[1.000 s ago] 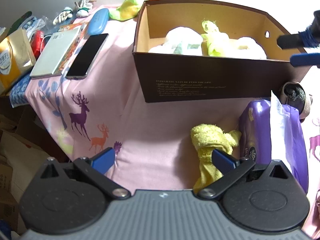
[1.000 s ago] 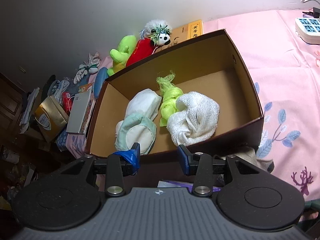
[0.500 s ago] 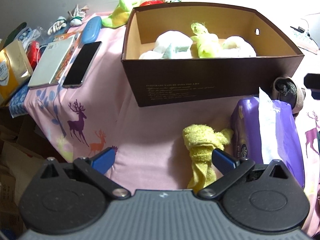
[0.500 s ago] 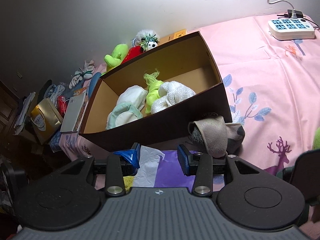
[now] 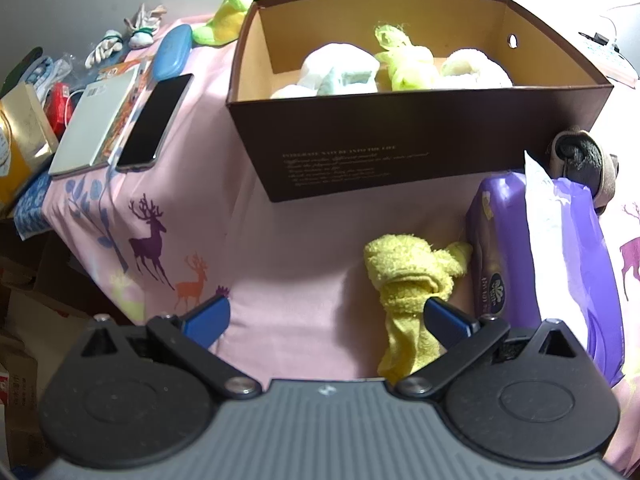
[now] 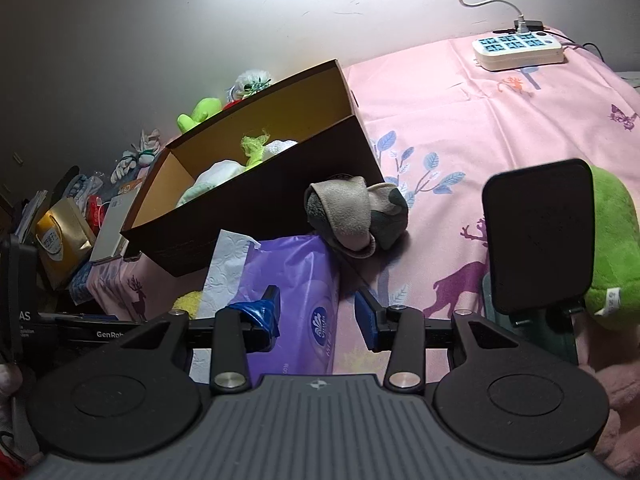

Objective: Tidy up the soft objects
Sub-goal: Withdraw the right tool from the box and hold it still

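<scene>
Right wrist view: the right gripper (image 6: 316, 314) has been drawn back from the brown box (image 6: 256, 208), fingers apart, empty. The left gripper (image 5: 326, 316) is held wide beside the yellow towel (image 5: 408, 276), judged next for boxing.

My tissue pack (image 6: 304, 280) hides most of the yellow towel (image 6: 187, 302); the green plush (image 6: 612, 248) runs off-frame.

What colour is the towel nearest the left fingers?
Yellow; the towel shows best in the left wrist view.
</scene>
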`<action>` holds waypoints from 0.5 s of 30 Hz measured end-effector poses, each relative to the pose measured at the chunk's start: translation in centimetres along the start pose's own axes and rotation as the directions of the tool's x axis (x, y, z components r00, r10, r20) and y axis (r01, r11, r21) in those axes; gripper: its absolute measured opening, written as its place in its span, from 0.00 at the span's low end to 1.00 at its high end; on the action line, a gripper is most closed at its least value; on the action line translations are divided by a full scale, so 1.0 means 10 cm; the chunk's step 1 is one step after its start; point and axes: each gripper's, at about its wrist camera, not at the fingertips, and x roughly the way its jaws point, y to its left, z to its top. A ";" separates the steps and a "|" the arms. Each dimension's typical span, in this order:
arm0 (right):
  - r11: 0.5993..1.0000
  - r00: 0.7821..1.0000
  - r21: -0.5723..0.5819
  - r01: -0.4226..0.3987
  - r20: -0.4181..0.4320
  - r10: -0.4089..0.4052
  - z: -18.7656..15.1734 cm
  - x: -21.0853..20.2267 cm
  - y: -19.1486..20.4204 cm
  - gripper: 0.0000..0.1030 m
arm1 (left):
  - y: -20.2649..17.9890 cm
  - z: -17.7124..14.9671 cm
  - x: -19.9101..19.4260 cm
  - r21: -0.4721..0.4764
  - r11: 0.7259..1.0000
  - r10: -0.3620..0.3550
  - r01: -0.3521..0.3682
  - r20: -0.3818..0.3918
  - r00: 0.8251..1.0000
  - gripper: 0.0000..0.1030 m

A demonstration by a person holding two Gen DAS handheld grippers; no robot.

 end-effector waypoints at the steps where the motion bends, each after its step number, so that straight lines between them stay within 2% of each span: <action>1: 1.000 1.000 0.007 0.005 0.004 -0.005 -0.03 0.00 -0.01 0.25 | -0.02 0.00 0.00 0.002 1.000 -0.003 0.003 0.000 1.000 1.00; 9: 0.999 0.999 0.038 0.038 -0.002 -0.038 -0.13 0.02 -0.09 0.24 | -0.20 -0.01 -0.01 0.039 0.999 -0.021 0.021 -0.001 1.000 1.00; 15: 0.999 0.999 0.037 0.022 -0.027 -0.021 -0.18 0.04 -0.09 0.22 | -0.24 -0.05 0.01 0.041 0.999 -0.008 0.008 -0.016 1.000 1.00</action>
